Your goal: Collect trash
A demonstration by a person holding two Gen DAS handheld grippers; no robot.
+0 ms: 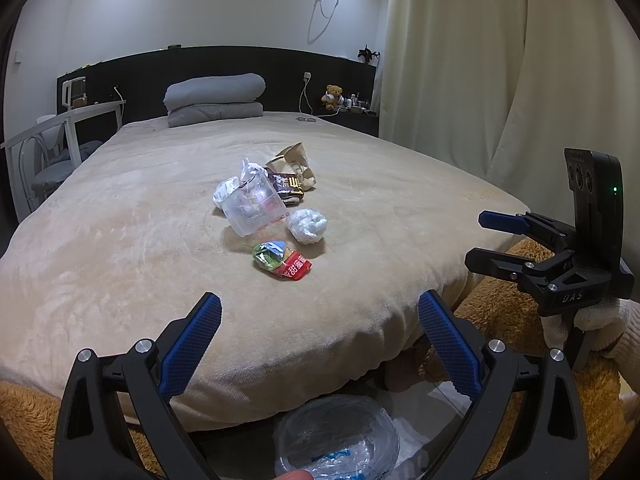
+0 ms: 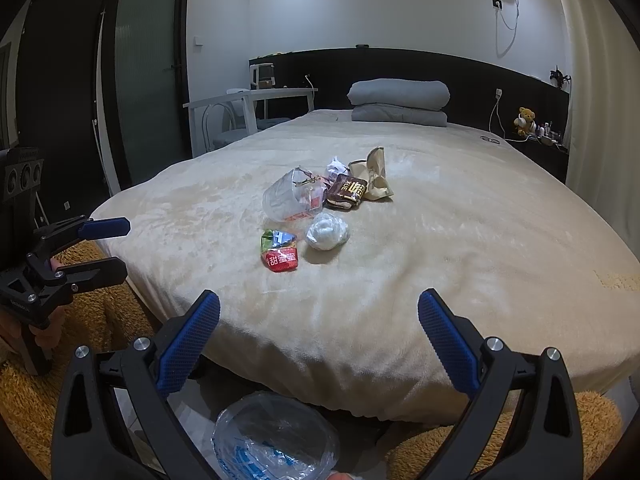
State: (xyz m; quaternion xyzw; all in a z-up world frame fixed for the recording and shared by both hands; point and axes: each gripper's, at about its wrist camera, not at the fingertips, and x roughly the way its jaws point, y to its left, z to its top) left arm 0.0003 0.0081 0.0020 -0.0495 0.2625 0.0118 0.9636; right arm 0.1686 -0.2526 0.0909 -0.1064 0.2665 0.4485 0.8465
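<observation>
Left gripper (image 1: 320,334): jaws spread wide, nothing between them. Right gripper (image 2: 319,330): same, jaws wide apart and empty. Both hang off the foot edge of the bed (image 1: 120,240), pointed along the mattress toward the headboard, level with each other, left one beside the right. Each shows at the edge of the other's view, held in a hand; right hand wears a white knit glove (image 1: 596,316).

Trash sits in a loose cluster mid-bed, well apart from both grippers: red-green snack wrapper (image 1: 282,261) nearest, white crumpled wad (image 1: 307,226) just beside it, clear plastic cup (image 1: 254,210) tipped over behind, then dark brown wrapper (image 1: 289,189) and tan paper bag (image 1: 294,162) touching at the back. Another small crumpled clear bit sits by the cup, hard to tell what.

Clear bag-lined bin (image 1: 336,438) on the floor directly below the grippers, mouth up, probably parked there so pieces drop straight in after pickup.

Judgement: nothing grabbed yet; wide jaws suit a reach forward to the nearest wrapper first.
</observation>
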